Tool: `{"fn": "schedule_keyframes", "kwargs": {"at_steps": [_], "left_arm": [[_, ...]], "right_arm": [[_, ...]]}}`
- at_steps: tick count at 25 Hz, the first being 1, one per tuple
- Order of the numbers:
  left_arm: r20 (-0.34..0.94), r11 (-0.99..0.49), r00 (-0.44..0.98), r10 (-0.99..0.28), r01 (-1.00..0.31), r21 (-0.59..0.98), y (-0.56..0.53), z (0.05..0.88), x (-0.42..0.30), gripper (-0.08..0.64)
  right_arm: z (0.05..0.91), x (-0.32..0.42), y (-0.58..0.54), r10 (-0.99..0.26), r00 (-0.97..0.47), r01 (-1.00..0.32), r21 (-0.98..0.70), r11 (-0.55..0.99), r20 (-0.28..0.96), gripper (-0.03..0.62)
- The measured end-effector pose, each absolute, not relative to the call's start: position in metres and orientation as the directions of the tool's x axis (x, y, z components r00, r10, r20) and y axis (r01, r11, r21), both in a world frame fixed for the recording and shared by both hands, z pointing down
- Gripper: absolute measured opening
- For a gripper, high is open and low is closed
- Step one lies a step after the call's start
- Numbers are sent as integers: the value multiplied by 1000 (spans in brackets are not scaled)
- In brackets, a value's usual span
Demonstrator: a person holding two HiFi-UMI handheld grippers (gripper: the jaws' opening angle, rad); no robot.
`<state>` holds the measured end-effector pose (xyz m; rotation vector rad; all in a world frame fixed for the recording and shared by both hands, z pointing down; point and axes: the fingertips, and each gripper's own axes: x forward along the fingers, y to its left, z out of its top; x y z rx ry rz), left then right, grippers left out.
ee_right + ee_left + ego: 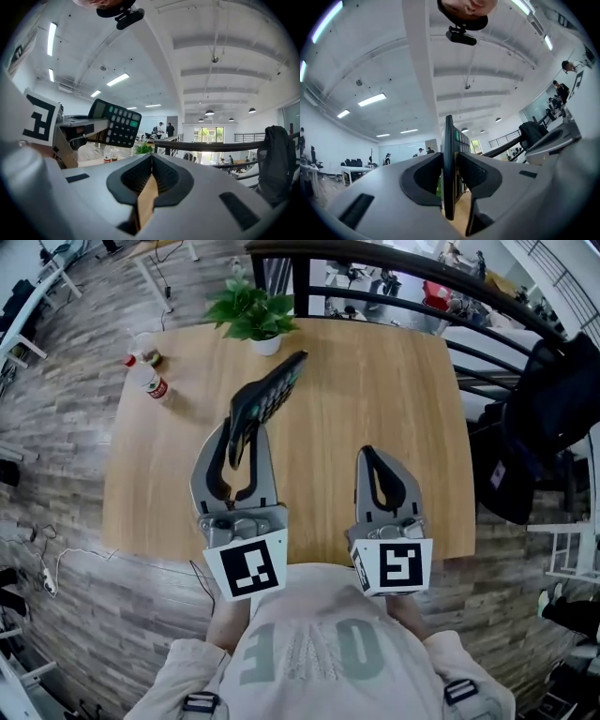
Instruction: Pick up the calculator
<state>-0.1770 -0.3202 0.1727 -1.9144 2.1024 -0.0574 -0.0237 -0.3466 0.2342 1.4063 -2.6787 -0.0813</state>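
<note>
Left claw clamps the calculator, right claw closed empty; white pot holds a plant.

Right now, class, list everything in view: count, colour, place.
table: 1, light wood, middle of the head view
calculator: 1, black, held up in the left gripper
potted plant: 1, green in white pot, table's far edge
bottle: 1, clear with red label, table's far left corner
cup: 1, clear, beside the bottle
railing: 1, black, beyond the table
jacket: 1, dark, draped on the railing
left gripper: 1, grey, shut on the calculator
right gripper: 1, grey, jaws together, empty
</note>
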Motion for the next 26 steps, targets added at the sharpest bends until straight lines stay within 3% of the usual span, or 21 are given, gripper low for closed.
{"fn": "schedule_keyframes", "kwargs": {"at_steps": [4,26], "left_arm": [[-252,144,-77,-965,-955,-258,-310,164,-180,123],[-284,154,-80,-955,-956,-249,-299,157,-192,123]], "right_arm": [[229,-35,-347,-815,-577,-803,138,579,61,18],[218,-45,-344,-825,-565,-812,160,561,18,18]]}}
